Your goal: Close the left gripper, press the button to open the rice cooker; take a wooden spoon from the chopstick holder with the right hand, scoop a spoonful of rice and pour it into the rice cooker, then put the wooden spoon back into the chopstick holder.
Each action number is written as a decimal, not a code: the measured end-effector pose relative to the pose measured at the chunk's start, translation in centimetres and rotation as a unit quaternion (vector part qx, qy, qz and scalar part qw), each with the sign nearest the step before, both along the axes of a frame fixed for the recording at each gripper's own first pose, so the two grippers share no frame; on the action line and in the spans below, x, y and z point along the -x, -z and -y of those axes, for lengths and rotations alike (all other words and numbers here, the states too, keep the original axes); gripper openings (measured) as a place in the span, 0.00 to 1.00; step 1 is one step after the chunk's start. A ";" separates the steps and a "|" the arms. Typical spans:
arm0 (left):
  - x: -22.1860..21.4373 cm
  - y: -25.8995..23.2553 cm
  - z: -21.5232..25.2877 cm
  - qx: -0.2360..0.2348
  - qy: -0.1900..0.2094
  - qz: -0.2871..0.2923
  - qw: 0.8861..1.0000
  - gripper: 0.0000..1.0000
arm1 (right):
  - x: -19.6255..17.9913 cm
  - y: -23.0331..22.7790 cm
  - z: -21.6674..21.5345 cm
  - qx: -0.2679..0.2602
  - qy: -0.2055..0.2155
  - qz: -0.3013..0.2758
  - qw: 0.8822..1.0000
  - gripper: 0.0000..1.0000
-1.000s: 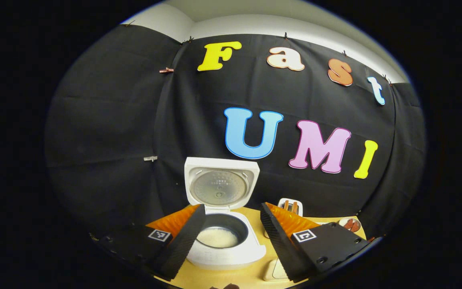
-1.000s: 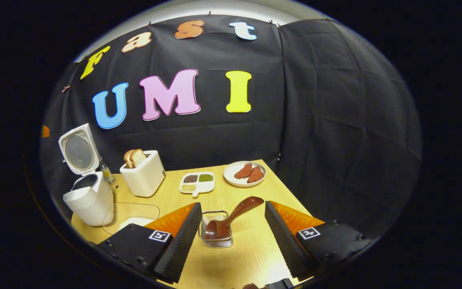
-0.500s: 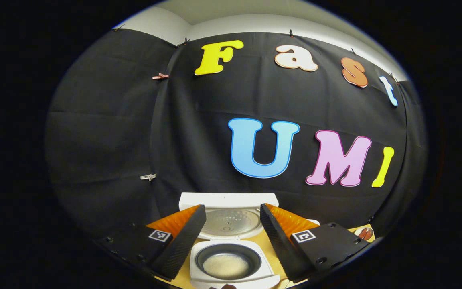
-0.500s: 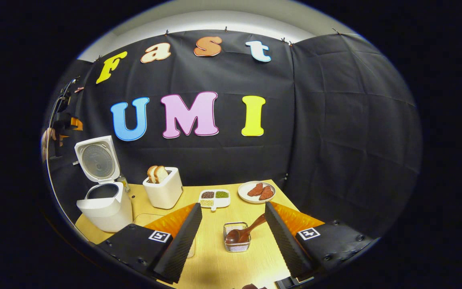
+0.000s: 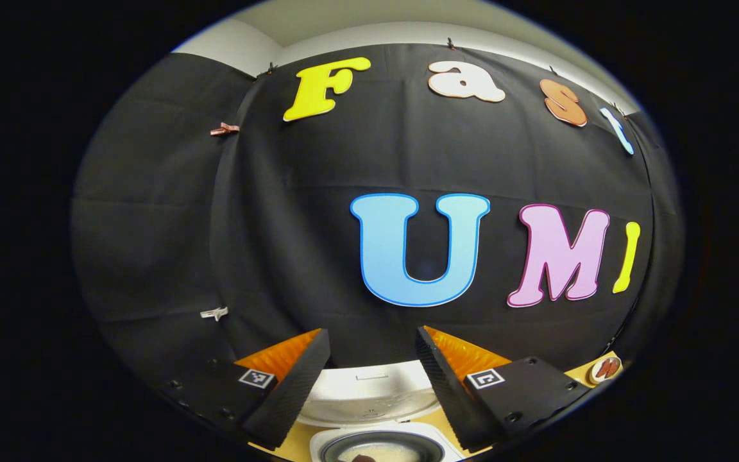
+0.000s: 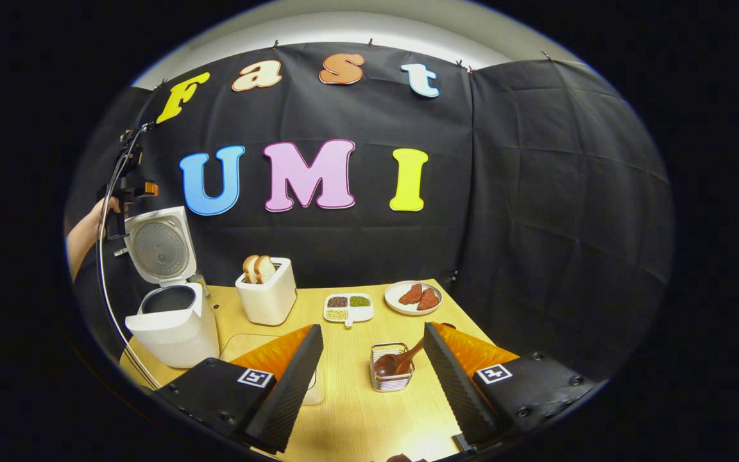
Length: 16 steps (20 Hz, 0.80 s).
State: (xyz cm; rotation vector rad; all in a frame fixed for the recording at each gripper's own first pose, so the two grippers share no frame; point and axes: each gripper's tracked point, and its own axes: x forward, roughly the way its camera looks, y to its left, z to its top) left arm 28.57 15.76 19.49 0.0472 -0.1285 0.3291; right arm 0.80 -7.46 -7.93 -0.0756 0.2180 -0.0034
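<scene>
Right tool spread above bench, wooden spoon resting in chopstick holder; left tool spread over open rice cooker.

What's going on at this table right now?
A person holds a gripper in each hand. The rice cooker stands open with its lid up. The wooden spoon sits in the chopstick holder. The right gripper is open, facing the holder and touching nothing. The left gripper, also open and empty, is above the cooker.
</scene>
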 end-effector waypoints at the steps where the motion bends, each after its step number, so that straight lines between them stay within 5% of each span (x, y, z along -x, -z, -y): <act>1: -0.9 0.6 -0.2 0.008 0.004 -0.005 1.000 0.93 | 0.1 0.2 -0.2 0.002 0.000 -0.002 1.000 0.99; 7: -2.6 3.7 -1.1 0.033 -0.014 -0.042 0.998 0.96 | 0.5 1.4 -0.4 0.006 -0.005 -0.017 1.000 0.98; 16: 1.3 6.5 1.6 0.030 -0.035 -0.081 0.996 0.97 | -0.7 2.9 -1.1 -0.016 -0.051 -0.033 0.998 0.98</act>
